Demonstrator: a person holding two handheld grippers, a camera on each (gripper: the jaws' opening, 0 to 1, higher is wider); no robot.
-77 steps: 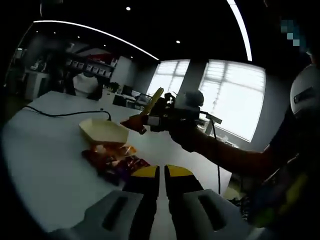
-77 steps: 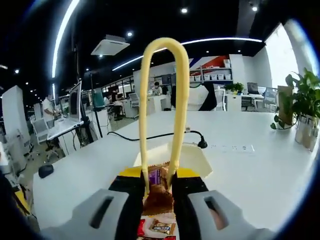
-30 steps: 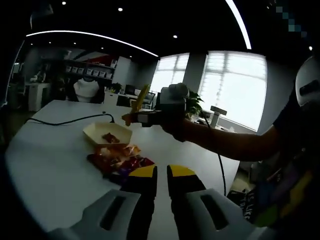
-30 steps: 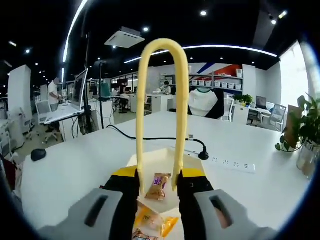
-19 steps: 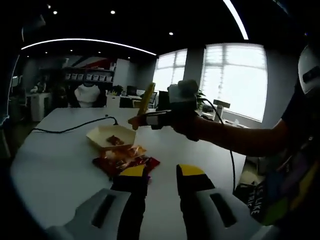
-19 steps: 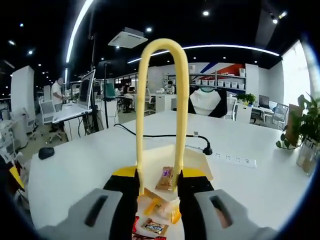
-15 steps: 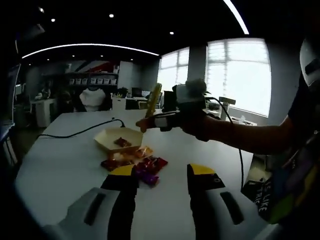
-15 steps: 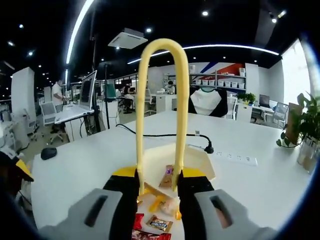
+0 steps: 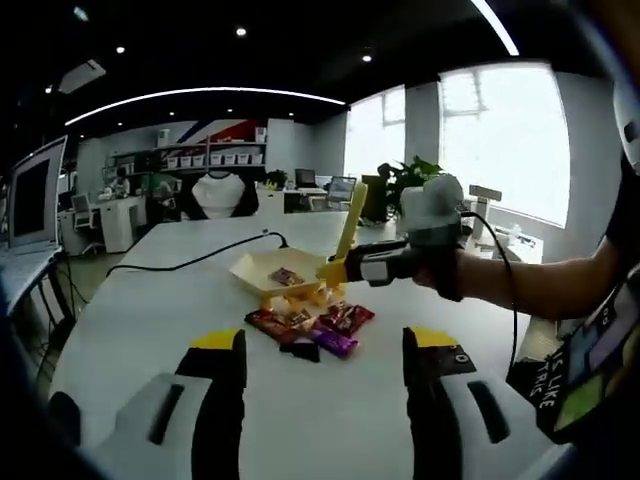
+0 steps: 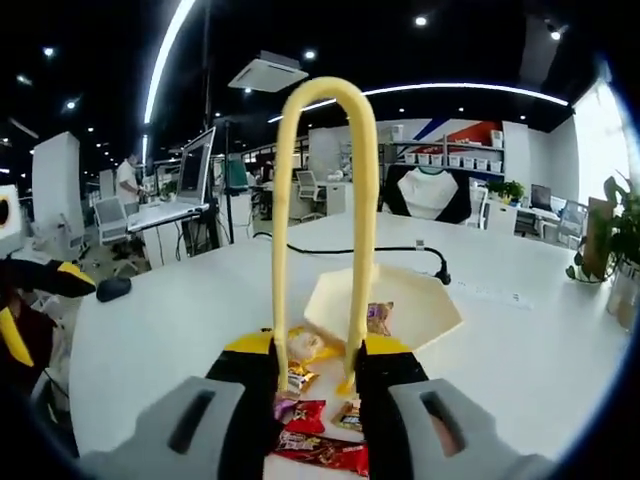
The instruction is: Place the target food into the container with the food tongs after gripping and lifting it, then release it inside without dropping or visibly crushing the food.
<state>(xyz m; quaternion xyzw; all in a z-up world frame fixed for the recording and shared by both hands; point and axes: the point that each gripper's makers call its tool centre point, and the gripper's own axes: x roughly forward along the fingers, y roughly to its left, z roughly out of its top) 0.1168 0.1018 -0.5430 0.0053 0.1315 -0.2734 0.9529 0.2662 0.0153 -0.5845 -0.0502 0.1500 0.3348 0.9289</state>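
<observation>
One snack in tray: rest piled beside it.
left gripper view: left gripper (image 9: 325, 350) spread, empty; snacks (image 9: 312, 324) ahead, tray (image 9: 262, 270) beyond.
right gripper view: right gripper (image 10: 315, 372) clamps tongs (image 10: 322, 215); tips over snacks (image 10: 318, 415), nearer arm.

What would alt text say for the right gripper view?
The right gripper holds yellow food tongs over wrapped snacks on a white table. Just beyond is a pale container with one snack inside.

Glossy wrappers (image 10: 318, 432), matt yellow tongs (image 10: 320, 200)
</observation>
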